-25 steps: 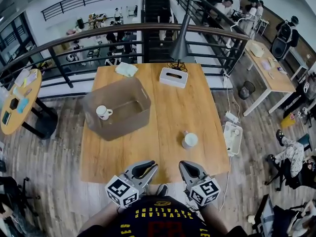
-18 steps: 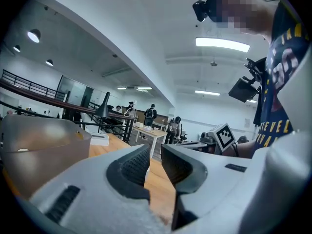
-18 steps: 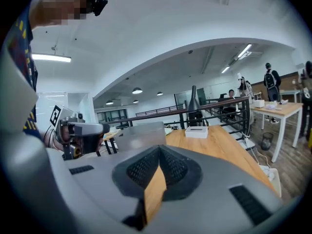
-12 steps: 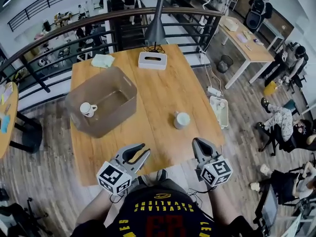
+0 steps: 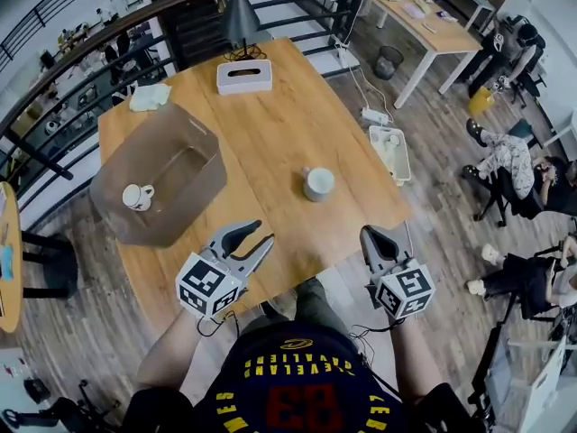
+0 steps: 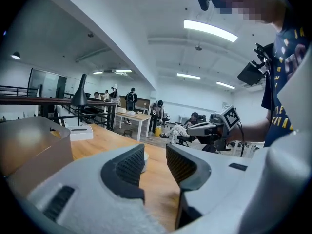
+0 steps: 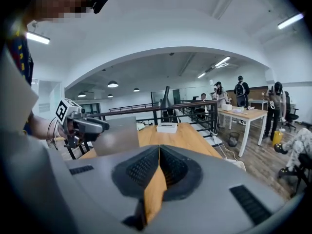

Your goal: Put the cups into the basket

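Observation:
A translucent grey basket [image 5: 171,133] stands on the left half of the wooden table [image 5: 270,142], with a white cup [image 5: 137,197] lying inside it. A second white cup [image 5: 317,183] stands upright on the table's right part. My left gripper [image 5: 260,234] hovers over the near table edge; its jaws are opening, with nothing between them [image 6: 155,155]. The standing cup [image 6: 145,158] peeks out just past its left jaw. My right gripper [image 5: 369,234] is shut and empty [image 7: 159,150], off the near right edge. Both grippers are well short of the cups.
A white tissue box [image 5: 244,76], a dark lamp [image 5: 236,16] and a pale cloth [image 5: 149,97] sit at the table's far end. A railing runs behind. A white box [image 5: 389,152] lies on the floor to the right, near seated people [image 5: 505,165].
The left jaws have spread apart. Both grippers have drifted farther from each other, and the head view has swung so the table now sits up and to the left.

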